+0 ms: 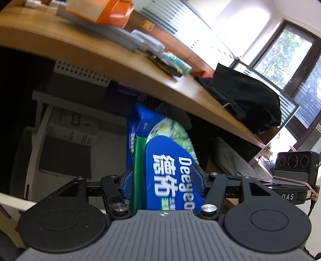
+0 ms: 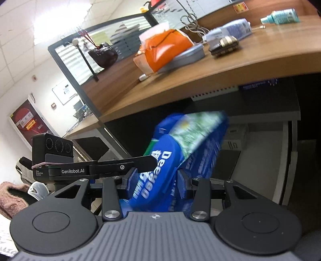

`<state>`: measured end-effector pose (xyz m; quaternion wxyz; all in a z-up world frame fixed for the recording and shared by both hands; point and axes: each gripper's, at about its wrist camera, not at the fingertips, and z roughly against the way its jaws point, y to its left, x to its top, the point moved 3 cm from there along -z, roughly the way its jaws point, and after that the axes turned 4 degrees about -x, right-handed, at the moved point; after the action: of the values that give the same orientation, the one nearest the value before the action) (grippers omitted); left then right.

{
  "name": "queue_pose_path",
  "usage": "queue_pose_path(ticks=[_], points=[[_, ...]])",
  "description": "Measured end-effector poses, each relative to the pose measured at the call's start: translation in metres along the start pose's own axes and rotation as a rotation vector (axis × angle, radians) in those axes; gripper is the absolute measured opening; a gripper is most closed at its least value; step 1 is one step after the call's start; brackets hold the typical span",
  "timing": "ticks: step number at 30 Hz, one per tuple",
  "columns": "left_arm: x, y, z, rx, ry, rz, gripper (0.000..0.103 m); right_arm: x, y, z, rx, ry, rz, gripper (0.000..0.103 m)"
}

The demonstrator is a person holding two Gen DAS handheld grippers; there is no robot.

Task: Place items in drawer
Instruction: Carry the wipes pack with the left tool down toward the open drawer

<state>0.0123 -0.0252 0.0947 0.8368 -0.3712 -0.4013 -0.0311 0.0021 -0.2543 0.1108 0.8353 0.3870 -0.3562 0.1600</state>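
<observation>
The wooden worktop (image 1: 124, 60) fills the upper part of both views, seen from below its front edge. On it lie a dark cloth bundle (image 1: 244, 96), an orange packet (image 2: 164, 50) resting on a grey tray (image 2: 188, 55), and a small teal bottle (image 2: 280, 15) near the back. Under the worktop stands a pale cabinet (image 1: 40, 124); it is too dark and blurred to tell if a drawer is open.

The blue wet-wipes pack (image 1: 170, 172), with "Deeyeo" printed on its lid, is in the air below the worktop edge, in front of the cabinet. The left gripper (image 1: 162, 180) has its fingers closed against both sides of the pack. The right gripper (image 2: 155, 180) also presses its fingers on the same pack (image 2: 180, 152), which looks tilted in that view.
</observation>
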Motion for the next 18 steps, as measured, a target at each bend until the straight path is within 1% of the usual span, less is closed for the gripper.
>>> queue_pose_path(ticks=[1, 3, 5, 9, 18], points=[[-0.001, 0.002, -0.002, 0.003, 0.004, 0.005, 0.060, -0.001, -0.002, -0.003, 0.001, 0.004, -0.008, 0.048], [-0.004, 0.008, -0.007, 0.008, 0.017, 0.015, 0.060, 0.004, -0.019, -0.016, 0.001, 0.016, -0.041, 0.048], [-0.007, 0.013, -0.014, 0.016, 0.028, 0.018, 0.060, 0.001, -0.025, -0.021, -0.006, 0.022, -0.049, 0.048], [-0.012, 0.028, -0.031, 0.021, 0.059, 0.064, 0.060, -0.002, -0.039, -0.032, -0.022, 0.038, -0.078, 0.048], [-0.005, 0.045, -0.074, 0.038, 0.103, 0.068, 0.060, 0.003, -0.077, -0.056, -0.060, 0.055, -0.134, 0.048]])
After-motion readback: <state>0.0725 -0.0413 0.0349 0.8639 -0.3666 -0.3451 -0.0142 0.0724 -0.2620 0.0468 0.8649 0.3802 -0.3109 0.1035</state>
